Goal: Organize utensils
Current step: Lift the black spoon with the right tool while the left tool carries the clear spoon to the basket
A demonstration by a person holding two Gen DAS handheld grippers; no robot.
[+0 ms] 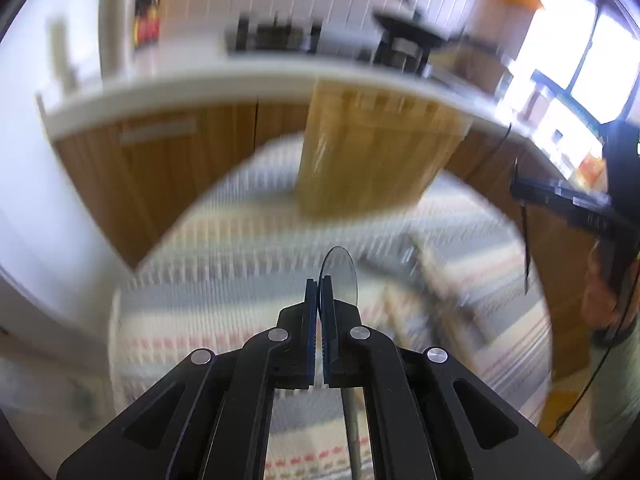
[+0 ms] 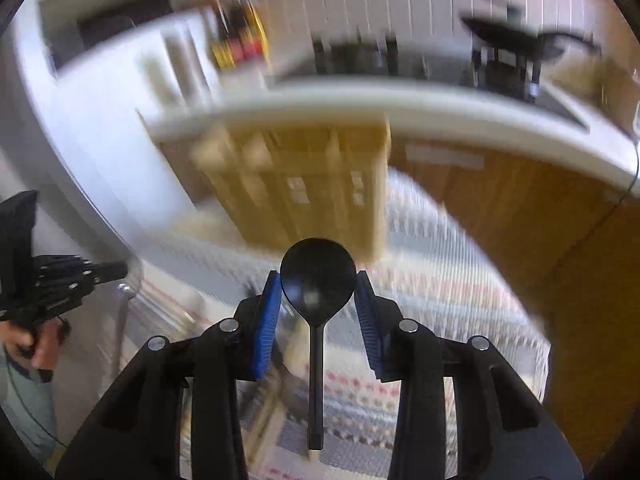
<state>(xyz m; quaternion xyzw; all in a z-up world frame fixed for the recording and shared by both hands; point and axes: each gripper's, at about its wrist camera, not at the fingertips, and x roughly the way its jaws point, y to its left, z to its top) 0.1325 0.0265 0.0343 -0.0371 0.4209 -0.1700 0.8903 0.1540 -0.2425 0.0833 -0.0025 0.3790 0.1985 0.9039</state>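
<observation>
My left gripper [image 1: 320,286] is shut on a clear plastic spoon [image 1: 340,276]; its bowl sticks up past the blue pads and its handle hangs down. My right gripper [image 2: 318,280] grips a black spoon [image 2: 318,280] by the sides of its bowl, handle hanging down toward me. A wooden utensil organizer [image 2: 304,188] with several long slots stands ahead on the striped cloth; it also shows in the left wrist view [image 1: 372,148]. Both views are motion-blurred.
A striped woven cloth [image 1: 240,240] covers the surface. Behind it runs a white counter [image 1: 200,80] over wooden cabinet doors, with dark appliances and a bottle on top. The other gripper shows at the right edge [image 1: 568,200] and at the left edge [image 2: 60,284].
</observation>
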